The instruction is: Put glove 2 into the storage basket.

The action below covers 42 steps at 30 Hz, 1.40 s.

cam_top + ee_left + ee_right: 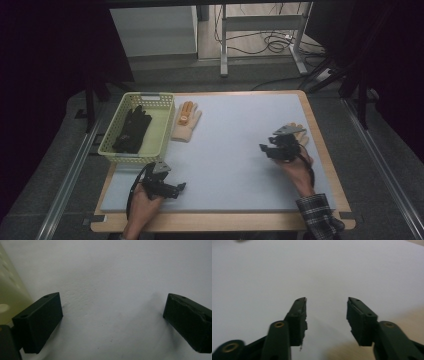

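Observation:
A black glove [132, 130] lies inside the pale yellow basket [169, 127] at the mat's far left. A cream glove with orange fingertips [186, 121] rests flat on the mat just right of the basket. Another cream glove [299, 131] lies by the mat's right edge, partly hidden behind my right gripper [263, 149]. That gripper [327, 312] is open above bare mat, nothing between its jaws. My left gripper [182, 187] is low at the front left, pointing right. Its jaws [112, 315] are wide open over the mat and hold nothing.
A grey-blue mat [235, 150] covers a wooden table [220, 222]. The basket's wall [10, 290] is close beside my left gripper. Beyond the table's far edge are a metal stand [224, 45] and floor cables [272, 42]. Dark curtains hang on both sides.

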### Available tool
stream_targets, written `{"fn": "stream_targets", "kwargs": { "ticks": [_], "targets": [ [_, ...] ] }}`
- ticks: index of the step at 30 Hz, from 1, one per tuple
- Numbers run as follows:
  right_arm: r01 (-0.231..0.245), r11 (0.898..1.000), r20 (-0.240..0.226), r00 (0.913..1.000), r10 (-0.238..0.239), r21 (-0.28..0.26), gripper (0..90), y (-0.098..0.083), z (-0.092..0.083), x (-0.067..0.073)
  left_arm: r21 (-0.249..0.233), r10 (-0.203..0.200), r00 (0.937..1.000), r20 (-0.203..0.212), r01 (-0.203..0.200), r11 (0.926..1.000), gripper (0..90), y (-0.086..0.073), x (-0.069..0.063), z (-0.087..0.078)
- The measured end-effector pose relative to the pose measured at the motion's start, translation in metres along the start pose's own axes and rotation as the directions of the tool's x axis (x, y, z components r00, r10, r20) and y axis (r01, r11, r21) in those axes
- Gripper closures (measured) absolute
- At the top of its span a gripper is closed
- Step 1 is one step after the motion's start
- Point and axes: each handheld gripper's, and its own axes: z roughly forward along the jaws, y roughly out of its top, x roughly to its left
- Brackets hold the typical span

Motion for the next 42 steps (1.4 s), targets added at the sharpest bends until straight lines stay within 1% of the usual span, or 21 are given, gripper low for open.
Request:
{"fn": "stream_targets", "kwargs": {
  "ticks": [2, 4, 6, 8, 9, 11, 14, 17, 18, 19, 21, 22, 23, 25, 28, 29, 32, 35, 38, 40, 42],
  "targets": [
    [-0.034, 0.999, 0.083, 0.9961, 0.032, 0.022, 37.3, -0.011, -0.006, -0.025, 0.001, 0.001, 1.0000, 0.001, -0.001, 1.0000, 2.6, 0.000, 0.000, 0.000],
    [-0.062, 0.997, 0.126, 0.9903, 0.057, 0.035, 33.6, -0.019, -0.006, -0.040, 0.000, 0.000, 1.0000, 0.000, 0.000, 1.0000, 2.6, 0.000, 0.000, 0.000],
    [-0.093, 0.995, 0.133, 0.9872, 0.088, 0.036, 31.5, -0.026, -0.005, -0.053, 0.002, 0.003, 1.0000, 0.000, -0.003, 1.0000, 2.5, 0.000, 0.000, 0.000],
    [-0.122, 0.992, 0.110, 0.9869, 0.118, 0.035, 31.2, -0.033, 0.000, -0.063, 0.002, 0.003, 1.0000, 0.000, -0.003, 1.0000, 2.5, 0.000, 0.000, 0.000],
    [-0.134, 0.990, 0.093, 0.9872, 0.130, 0.038, 34.3, -0.035, 0.002, -0.065, 0.002, 0.003, 1.0000, 0.000, -0.003, 1.0000, 2.5, 0.000, 0.000, 0.000],
    [-0.148, 0.988, 0.052, 0.9879, 0.146, 0.037, 45.1, -0.039, 0.005, -0.065, 0.002, 0.003, 1.0000, 0.000, -0.003, 1.0000, 2.5, 0.000, 0.000, 0.000],
    [-0.170, 0.985, 0.052, 0.9844, 0.168, 0.029, 56.2, -0.040, 0.005, -0.063, 0.002, 0.003, 1.0000, 0.000, -0.003, 1.0000, 2.5, 0.000, 0.000, 0.000],
    [-0.148, 0.988, 0.058, 0.9876, 0.146, 0.039, 64.6, -0.038, 0.001, -0.059, 0.002, 0.003, 1.0000, 0.000, -0.003, 1.0000, 2.6, 0.000, 0.000, 0.000],
    [-0.144, 0.989, 0.057, 0.9882, 0.142, 0.033, 73.2, -0.037, -0.001, -0.058, 0.003, 0.002, 1.0000, 0.001, -0.002, 1.0000, 2.6, 0.000, 0.000, 0.000],
    [-0.142, 0.990, 0.045, 0.9890, 0.141, 0.012, 77.8, -0.036, -0.006, -0.057, 0.002, 0.002, 1.0000, 0.001, -0.002, 1.0000, 2.5, 0.000, 0.000, 0.000],
    [-0.138, 0.990, 0.029, 0.9900, 0.138, 0.001, 84.0, -0.034, -0.012, -0.054, 0.001, 0.000, 1.0000, 0.001, 0.000, 1.0000, 2.5, 0.000, 0.000, 0.000],
    [-0.138, 0.990, 0.029, 0.9900, 0.138, 0.001, 84.0, -0.034, -0.012, -0.054, 0.001, 0.000, 1.0000, 0.001, 0.000, 1.0000, 2.6, 0.000, 0.000, 0.000],
    [-0.121, 0.993, 0.027, 0.9923, 0.121, -0.004, 84.8, -0.031, -0.016, -0.049, 0.001, 0.000, 1.0000, 0.001, 0.000, 1.0000, 2.6, 0.000, 0.000, 0.000],
    [-0.111, 0.994, 0.013, 0.9938, 0.111, -0.009, 84.9, -0.028, -0.019, -0.043, 0.000, 0.000, 1.0000, 0.000, 0.000, 1.0000, 2.5, 0.000, 0.000, 0.000],
    [-0.088, 0.996, -0.021, 0.9959, 0.088, -0.026, 84.9, -0.020, -0.027, -0.028, 0.001, 0.000, 1.0000, 0.000, 0.000, 1.0000, 2.5, 0.000, 0.000, 0.000],
    [-0.085, 0.996, -0.052, 0.9952, 0.083, -0.039, 84.9, -0.015, -0.031, -0.020, 0.001, 0.000, 1.0000, 0.001, 0.000, 1.0000, 2.5, 0.000, 0.000, 0.000],
    [-0.068, 0.996, -0.110, 0.9920, 0.061, -0.054, 84.8, -0.006, -0.037, -0.001, 0.001, 0.000, 1.0000, 0.000, 0.000, 1.0000, 2.5, 0.000, 0.000, 0.000],
    [-0.016, 0.998, -0.154, 0.9881, 0.006, -0.061, 84.4, 0.002, -0.039, 0.025, 0.000, 0.000, 1.0000, 0.000, 0.000, 1.0000, 2.6, 0.000, 0.000, 0.000],
    [0.029, 0.997, -0.216, 0.9754, -0.043, -0.069, 84.2, 0.009, -0.038, 0.054, 0.000, -0.001, 1.0000, 0.001, 0.001, 1.0000, 2.5, 0.000, 0.000, 0.000],
    [0.071, 0.996, -0.256, 0.9630, -0.084, -0.059, 84.0, 0.012, -0.033, 0.076, -0.001, -0.002, 1.0000, 0.000, 0.002, 1.0000, 2.6, 0.000, 0.000, 0.000],
    [0.113, 0.993, -0.295, 0.9478, -0.122, -0.045, 83.9, 0.013, -0.026, 0.095, -0.002, -0.002, 1.0000, 0.000, 0.002, 1.0000, 2.6, 0.000, 0.000, 0.000]
  ]
}}
